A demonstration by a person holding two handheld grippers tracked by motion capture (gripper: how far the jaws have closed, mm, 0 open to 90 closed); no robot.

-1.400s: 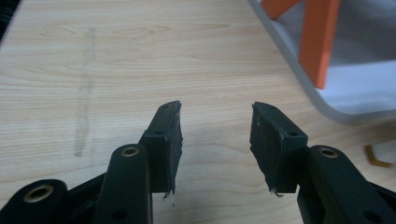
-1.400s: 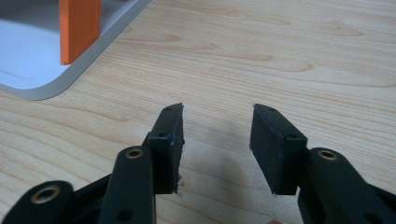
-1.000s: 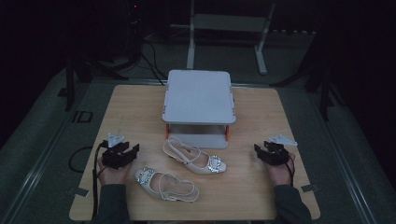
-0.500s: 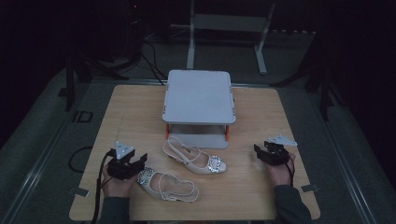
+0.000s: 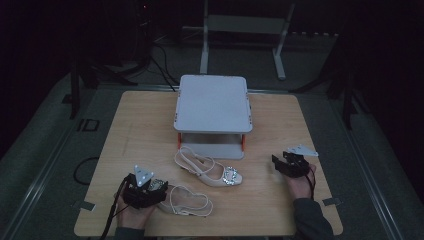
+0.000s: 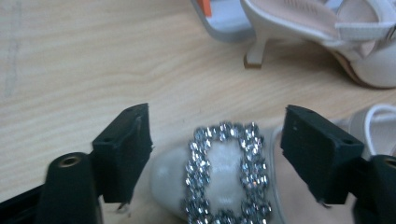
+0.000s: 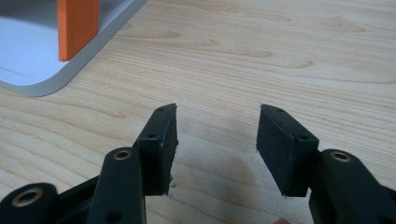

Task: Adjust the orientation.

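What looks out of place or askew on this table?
The two shoes aren't paired: the near shoe, its toe between the open left gripper fingers, lies at an angle to the far shoe by the grey stand. No damage or spills show.

Left tongs (image 6: 217,154) low at near left, jaws just opened wide, right tongs (image 7: 215,144) half open, level

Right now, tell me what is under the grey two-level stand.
Under the grey two-level stand's top sits its lower shelf, bare along the front edge, between orange posts. Its back part is covered by the top.
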